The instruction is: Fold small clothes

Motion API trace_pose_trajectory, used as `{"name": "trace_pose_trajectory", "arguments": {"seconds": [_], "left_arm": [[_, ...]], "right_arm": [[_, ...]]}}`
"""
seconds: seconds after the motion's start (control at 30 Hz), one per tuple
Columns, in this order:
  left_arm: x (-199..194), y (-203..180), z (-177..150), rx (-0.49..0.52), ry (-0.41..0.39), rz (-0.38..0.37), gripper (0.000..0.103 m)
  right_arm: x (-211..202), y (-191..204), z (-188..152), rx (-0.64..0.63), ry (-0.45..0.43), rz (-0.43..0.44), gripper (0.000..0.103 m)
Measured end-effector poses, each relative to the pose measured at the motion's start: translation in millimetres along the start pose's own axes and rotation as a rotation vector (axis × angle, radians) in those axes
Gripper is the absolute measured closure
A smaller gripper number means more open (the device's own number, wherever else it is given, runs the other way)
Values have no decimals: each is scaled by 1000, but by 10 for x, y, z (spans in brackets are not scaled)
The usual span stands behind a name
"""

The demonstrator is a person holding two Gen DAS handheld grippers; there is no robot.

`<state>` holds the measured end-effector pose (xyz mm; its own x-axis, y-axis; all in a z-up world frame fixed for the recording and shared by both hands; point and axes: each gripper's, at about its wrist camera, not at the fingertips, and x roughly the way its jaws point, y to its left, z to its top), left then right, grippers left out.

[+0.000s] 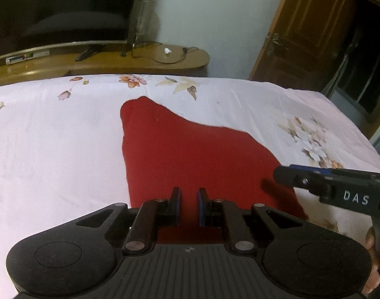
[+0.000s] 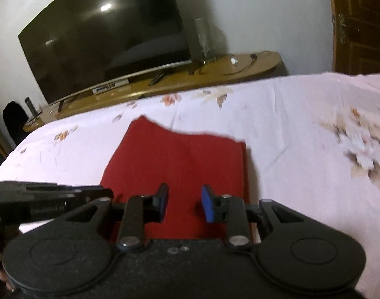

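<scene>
While one dark television [image 2: 102, 42] stands on a wooden console [image 2: 252, 64] beyond the bed, one red garment [image 1: 190, 154] lies flat on the floral bedsheet [image 1: 53, 144]. Both grippers hover over its near edge, empty: the left gripper [image 1: 189, 205] narrowly parted, the right gripper [image 2: 185, 203] spread wider. "DAS" reads on the right one; the left one's lettering seems too blurred to read.

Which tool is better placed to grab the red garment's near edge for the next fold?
Left, narrowly. The left tool sits over the middle of the red garment, jaws slightly apart. The right tool, opened wider, hangs nearer the garment's right edge. Both are empty.
</scene>
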<state>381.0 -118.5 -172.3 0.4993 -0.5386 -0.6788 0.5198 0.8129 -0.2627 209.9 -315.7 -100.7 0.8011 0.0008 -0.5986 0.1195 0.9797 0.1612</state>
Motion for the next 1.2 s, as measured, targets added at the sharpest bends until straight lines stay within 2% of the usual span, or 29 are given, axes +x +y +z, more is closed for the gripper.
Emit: {"name": "trace_pose_trajectory", "arguments": {"seconds": [0.13, 0.23, 0.3, 0.33, 0.4, 0.53, 0.67, 0.77, 0.8, 0.87, 0.93, 1.2], "left_arm": [[199, 63, 146, -23, -6, 13, 91], [295, 66, 240, -28, -20, 15, 91], [401, 96, 283, -30, -19, 18, 91], [474, 133, 292, -45, -8, 8, 91], [586, 186, 279, -84, 5, -10, 91], [584, 153, 347, -96, -11, 4, 91], [587, 135, 454, -77, -46, 54, 91], [724, 196, 433, -90, -7, 73, 91], [752, 195, 408, -80, -3, 79, 91], [758, 158, 375, -46, -14, 92, 91], [754, 115, 382, -23, -11, 102, 91], [548, 21, 364, 3, -24, 108, 91]], "right_arm": [[265, -28, 187, 32, -7, -11, 71], [417, -45, 196, 32, -7, -18, 72], [563, -56, 181, 5, 15, -67, 72], [651, -77, 134, -14, 48, -121, 72], [781, -203, 30, 6, 76, -131, 72], [748, -234, 69, 1, 69, -111, 71], [634, -144, 228, -19, -6, -87, 68], [652, -54, 300, -37, -30, -80, 58], [688, -40, 300, -43, -30, -82, 55], [857, -42, 225, -65, 32, -123, 55], [991, -145, 158, -28, 78, -113, 56], [654, -116, 201, -12, 19, -102, 55]]}}
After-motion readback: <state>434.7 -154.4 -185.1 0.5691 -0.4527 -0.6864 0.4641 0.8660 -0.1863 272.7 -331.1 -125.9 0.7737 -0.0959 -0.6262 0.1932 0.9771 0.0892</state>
